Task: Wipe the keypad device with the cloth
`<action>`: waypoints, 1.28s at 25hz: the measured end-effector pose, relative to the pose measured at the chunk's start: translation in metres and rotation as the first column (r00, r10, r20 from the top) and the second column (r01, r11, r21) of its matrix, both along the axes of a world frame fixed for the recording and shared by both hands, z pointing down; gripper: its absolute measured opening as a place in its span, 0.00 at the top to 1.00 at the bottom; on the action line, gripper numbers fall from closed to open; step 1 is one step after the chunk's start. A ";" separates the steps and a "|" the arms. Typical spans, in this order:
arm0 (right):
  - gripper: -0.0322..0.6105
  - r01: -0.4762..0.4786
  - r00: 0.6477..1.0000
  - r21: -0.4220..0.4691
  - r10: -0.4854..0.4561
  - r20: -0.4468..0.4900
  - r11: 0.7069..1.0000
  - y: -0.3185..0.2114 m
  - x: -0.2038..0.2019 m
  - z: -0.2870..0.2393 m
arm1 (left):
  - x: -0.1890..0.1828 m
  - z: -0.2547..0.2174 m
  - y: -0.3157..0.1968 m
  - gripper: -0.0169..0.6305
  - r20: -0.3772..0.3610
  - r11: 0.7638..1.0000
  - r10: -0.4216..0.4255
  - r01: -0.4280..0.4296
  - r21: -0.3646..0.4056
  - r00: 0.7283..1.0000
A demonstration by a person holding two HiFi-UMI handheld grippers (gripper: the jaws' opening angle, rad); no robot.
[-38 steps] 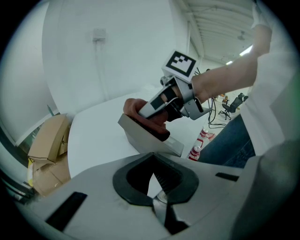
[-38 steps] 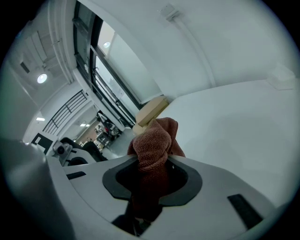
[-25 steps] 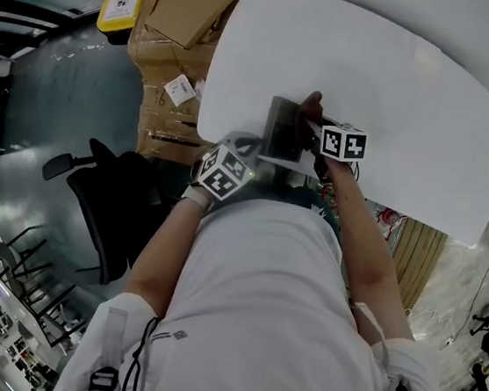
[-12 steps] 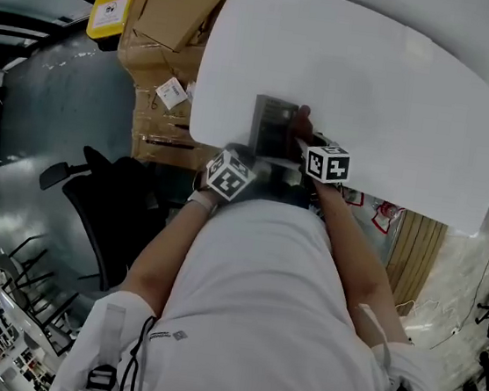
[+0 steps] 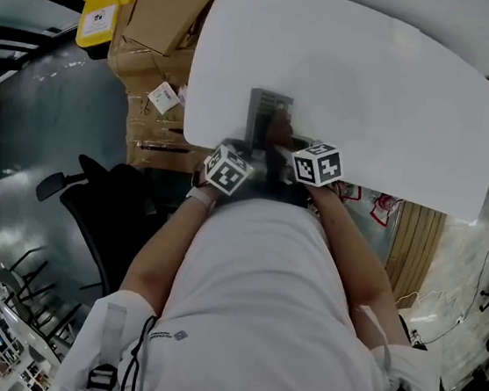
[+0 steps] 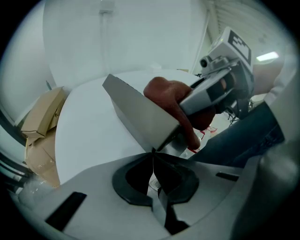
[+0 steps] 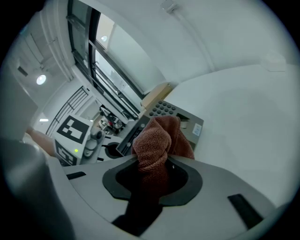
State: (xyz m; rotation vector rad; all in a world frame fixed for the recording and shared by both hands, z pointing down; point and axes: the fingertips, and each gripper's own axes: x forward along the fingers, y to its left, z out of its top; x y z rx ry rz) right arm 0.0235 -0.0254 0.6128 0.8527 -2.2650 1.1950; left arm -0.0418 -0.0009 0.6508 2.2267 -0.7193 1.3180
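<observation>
Keypad device point(image 5: 267, 118) at near edge of surface point(image 5: 391, 84), tilted up. Left gripper point(image 6: 152, 157) fingers pinch its corner. Right gripper point(image 7: 153, 166) fingers clamp cloth point(image 7: 157, 138) against keypad face. Device likely rigid, smooth, light: hold by edge. Cloth soft, bunched.

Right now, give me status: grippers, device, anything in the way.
Left gripper shut on keypad device corner. Right gripper shut on cloth, cloth against device. Nothing in the way on table.

Your head view reads dim, edges bent — fisheye; white table point(image 5: 397, 103) bright; gripper views vignetted black; cloth point(image 7: 154, 140) sharp.
</observation>
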 end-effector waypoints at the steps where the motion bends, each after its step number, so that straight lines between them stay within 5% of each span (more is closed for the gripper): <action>1: 0.79 0.017 1.000 0.003 -0.017 0.020 1.000 0.001 -0.006 -0.006 | 0.000 0.000 -0.001 0.95 -0.006 1.000 -0.004 0.004 -0.002 1.000; 7: 0.79 -0.030 0.993 0.078 0.021 0.119 0.997 -0.007 -0.014 -0.051 | -0.003 -0.010 0.005 0.95 -0.104 1.000 -0.007 0.007 0.000 0.995; 11: 0.79 -0.106 0.988 0.156 0.086 0.127 0.982 -0.008 0.002 -0.082 | -0.027 -0.027 0.008 0.95 -0.184 0.994 -0.109 0.107 -0.017 0.977; 15: 0.79 -0.168 0.983 0.253 0.140 0.122 0.953 -0.003 0.022 -0.115 | -0.031 -0.087 -0.008 0.95 -0.378 0.978 -0.167 0.201 0.052 0.910; 22: 0.79 -0.231 0.972 0.459 0.178 0.156 0.858 0.013 0.040 -0.195 | -0.023 -0.202 -0.006 0.95 -0.641 0.941 -0.071 0.265 0.211 0.764; 25: 0.79 -0.245 0.967 0.517 0.166 0.195 0.820 0.031 0.047 -0.224 | -0.016 -0.234 0.010 0.95 -0.681 0.915 -0.058 0.312 0.257 0.730; 32: 0.79 -0.224 0.965 0.576 0.097 0.243 0.787 0.088 0.070 -0.258 | 0.009 -0.280 0.068 0.95 -0.680 0.843 -0.062 0.403 0.356 0.731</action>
